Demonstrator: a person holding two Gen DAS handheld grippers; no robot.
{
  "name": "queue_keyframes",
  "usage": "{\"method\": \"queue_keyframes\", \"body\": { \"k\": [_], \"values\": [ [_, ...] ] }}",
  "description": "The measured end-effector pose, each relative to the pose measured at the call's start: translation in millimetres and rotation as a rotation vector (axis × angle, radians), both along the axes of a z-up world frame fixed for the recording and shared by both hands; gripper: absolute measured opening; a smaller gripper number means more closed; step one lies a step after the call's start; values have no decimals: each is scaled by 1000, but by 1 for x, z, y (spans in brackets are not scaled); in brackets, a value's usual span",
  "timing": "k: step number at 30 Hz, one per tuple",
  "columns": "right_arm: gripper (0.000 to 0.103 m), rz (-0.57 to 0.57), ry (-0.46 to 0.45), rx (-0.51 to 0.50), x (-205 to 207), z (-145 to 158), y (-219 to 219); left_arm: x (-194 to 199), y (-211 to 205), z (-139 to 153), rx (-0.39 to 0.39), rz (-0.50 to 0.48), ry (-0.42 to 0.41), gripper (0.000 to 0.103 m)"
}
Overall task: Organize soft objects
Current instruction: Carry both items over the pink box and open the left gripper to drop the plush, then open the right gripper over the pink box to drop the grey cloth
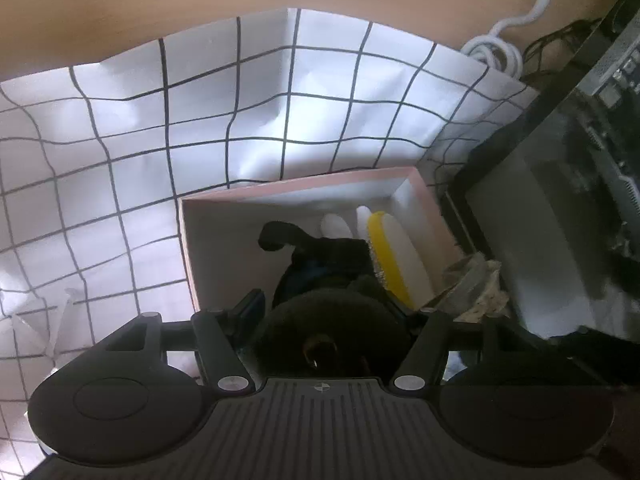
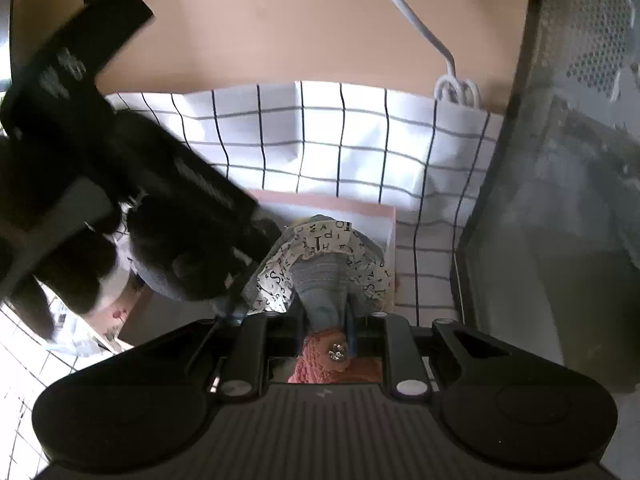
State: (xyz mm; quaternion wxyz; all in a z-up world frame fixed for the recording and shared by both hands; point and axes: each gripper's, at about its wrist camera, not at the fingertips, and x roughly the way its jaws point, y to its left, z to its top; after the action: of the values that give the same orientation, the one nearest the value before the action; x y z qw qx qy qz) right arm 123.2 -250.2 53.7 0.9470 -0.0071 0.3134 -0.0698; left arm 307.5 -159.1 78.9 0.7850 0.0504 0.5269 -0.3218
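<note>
Left wrist view: left gripper (image 1: pixel 332 312) spread wide around black fuzzy round item (image 1: pixel 336 332), poised over pink box (image 1: pixel 304 188), presumably for drop-in. Yellow-edged white sponge (image 1: pixel 394 256) leaning at box's right wall. Right wrist view: right gripper (image 2: pixel 325 316) pinched narrow on gray knit fabric piece with letter-print trim (image 2: pixel 320 272), above same box. Checked cloth (image 2: pixel 360 140) covering tabletop (image 2: pixel 300 32) beyond.

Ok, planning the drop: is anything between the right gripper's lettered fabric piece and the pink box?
Yes: the left gripper, holding a black soft thing, hangs over the pink box beside the fabric piece.
</note>
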Motion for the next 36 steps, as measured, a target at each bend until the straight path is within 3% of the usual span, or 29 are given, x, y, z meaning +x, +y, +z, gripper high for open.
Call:
{"method": "queue_keyframes", "body": {
  "k": [1, 4, 5, 7, 11, 15, 23, 27, 29, 32, 34, 36],
  "values": [
    [19, -3, 3, 4, 0, -1, -1, -3, 2, 5, 3, -21, -29, 67],
    [19, 0, 0, 20, -1, -4, -1, -20, 6, 30, -62, -66, -231, 64],
    [19, 4, -1, 18, -1, -4, 0, -25, 5, 33, -51, -86, -272, 64],
    [19, 11, -3, 6, -1, -4, 4, -26, 6, 37, -97, -119, -218, 65],
    [19, 26, -16, -2, -4, -2, 9, -22, 21, 41, -246, -14, -171, 62],
    [18, 29, -37, -5, -9, 0, 9, -27, 45, 61, -345, 81, -254, 62],
    [19, 21, -118, 60, 9, 21, 6, -61, 107, 82, -422, 141, -341, 62],
    [19, 33, -91, 159, 50, 23, 2, -93, 152, 78, -389, 196, -393, 62],
    [18, 37, -19, 195, 78, 13, 2, -109, 181, 70, -362, 242, -413, 62],
    [18, 17, 101, 178, 111, -13, 6, -130, 220, 46, -267, 314, -413, 61],
    [19, 18, 107, 128, 119, -21, 13, -140, 243, 23, -175, 353, -377, 61],
    [33, 13, 116, 106, 121, -20, 19, -146, 262, -1, -113, 391, -324, 61]
  ]
}}
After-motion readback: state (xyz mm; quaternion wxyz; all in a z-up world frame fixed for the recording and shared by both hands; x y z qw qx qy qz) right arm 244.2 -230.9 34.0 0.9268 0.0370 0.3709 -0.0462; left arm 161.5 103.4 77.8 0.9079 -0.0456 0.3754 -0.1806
